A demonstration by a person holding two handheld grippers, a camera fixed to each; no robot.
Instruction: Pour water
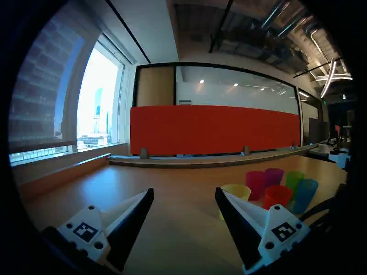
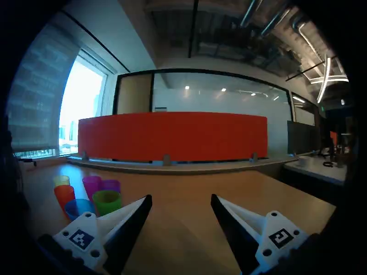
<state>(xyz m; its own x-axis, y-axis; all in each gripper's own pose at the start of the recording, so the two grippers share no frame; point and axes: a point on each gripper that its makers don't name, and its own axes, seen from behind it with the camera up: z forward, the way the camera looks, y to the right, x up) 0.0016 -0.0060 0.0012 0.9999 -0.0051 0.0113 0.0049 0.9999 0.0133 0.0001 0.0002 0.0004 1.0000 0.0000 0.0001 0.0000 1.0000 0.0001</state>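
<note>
Left gripper [image 1: 184, 189] and right gripper [image 2: 180, 196] gape empty; grasping one of the tightly clustered coloured plastic cups [image 1: 276, 195] could topple its neighbours.

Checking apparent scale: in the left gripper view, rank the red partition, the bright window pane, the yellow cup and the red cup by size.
red partition
bright window pane
yellow cup and red cup: too alike to rank
</note>
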